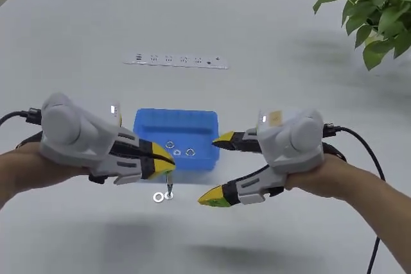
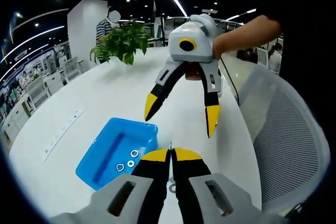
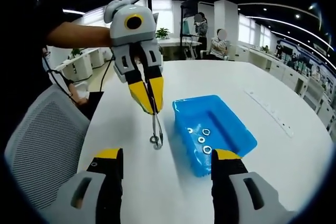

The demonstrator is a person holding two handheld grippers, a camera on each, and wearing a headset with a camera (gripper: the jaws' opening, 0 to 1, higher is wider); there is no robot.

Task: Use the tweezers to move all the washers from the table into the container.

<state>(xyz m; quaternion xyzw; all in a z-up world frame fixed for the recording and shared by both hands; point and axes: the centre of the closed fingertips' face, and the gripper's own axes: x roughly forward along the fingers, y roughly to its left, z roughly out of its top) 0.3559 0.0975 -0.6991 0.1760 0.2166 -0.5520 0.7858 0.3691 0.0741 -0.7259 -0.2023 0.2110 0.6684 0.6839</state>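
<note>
Counter (image 1: 77, 30), workbench session: the left gripper (image 1: 172, 166), jaws pressed shut on a pair of tweezers (image 1: 169, 184), points the tool's tips down onto a washer (image 1: 169, 195). A 2nd washer (image 1: 158, 197) lies just beside it on the counter. Both sit just in front of the blue container (image 1: 176, 115), where several washers (image 1: 177, 152) already rest. The right gripper (image 1: 217, 168) hovers at the container's other side, its jaws spread wide and holding nothing. A power strip (image 1: 176, 60) and a leafy plant (image 1: 372, 4) lie beyond.
</note>
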